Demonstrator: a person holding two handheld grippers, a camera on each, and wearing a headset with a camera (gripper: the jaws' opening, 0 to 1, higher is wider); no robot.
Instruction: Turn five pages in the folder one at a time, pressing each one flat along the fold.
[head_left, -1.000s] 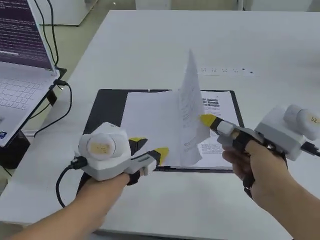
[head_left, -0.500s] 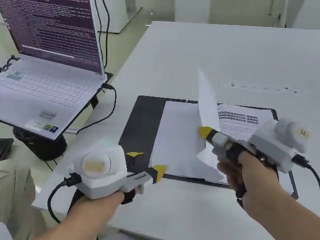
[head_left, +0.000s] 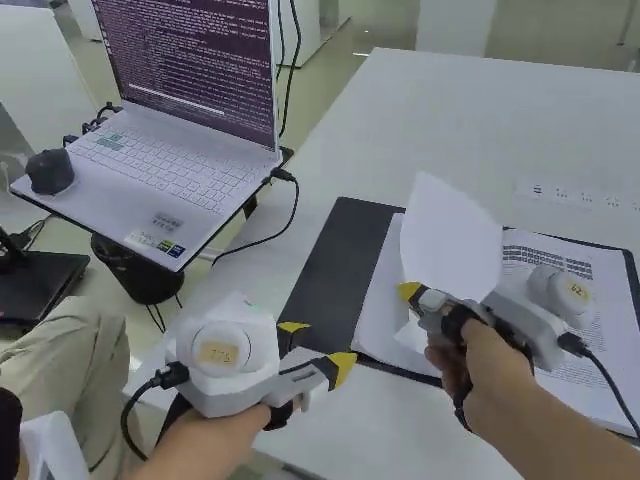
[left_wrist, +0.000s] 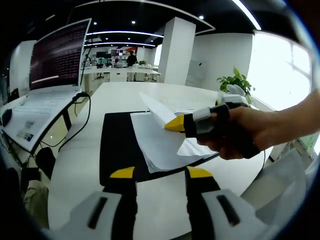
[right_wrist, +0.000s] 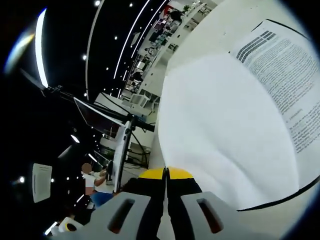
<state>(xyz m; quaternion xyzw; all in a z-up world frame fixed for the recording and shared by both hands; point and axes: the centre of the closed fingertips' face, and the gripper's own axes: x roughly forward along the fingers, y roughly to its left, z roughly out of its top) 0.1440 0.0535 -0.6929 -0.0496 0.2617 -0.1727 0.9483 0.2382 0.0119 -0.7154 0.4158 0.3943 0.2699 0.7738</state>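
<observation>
A black folder (head_left: 325, 275) lies open on the white table, with turned white pages on its left half and a printed page (head_left: 600, 300) on its right half. My right gripper (head_left: 412, 292) is shut on the lower edge of a lifted page (head_left: 450, 245), which stands tilted over the fold. In the right gripper view the shut jaws (right_wrist: 165, 173) pinch that white page (right_wrist: 225, 125), with the printed page (right_wrist: 285, 75) behind it. My left gripper (head_left: 318, 345) hangs open near the folder's front left corner, holding nothing. The left gripper view shows its open jaws (left_wrist: 161, 173) facing the folder (left_wrist: 117, 145) and the right gripper (left_wrist: 175, 125).
An open laptop (head_left: 190, 120) stands on a raised stand left of the table, with a mouse (head_left: 50, 170) beside it. A black cable (head_left: 270, 225) runs from the laptop toward the table edge. The table's front edge is just below both grippers.
The head camera has swung left, bringing the laptop into view. My right gripper has carried the held page leftward over the fold and lower. The left gripper stays open by the front edge.
</observation>
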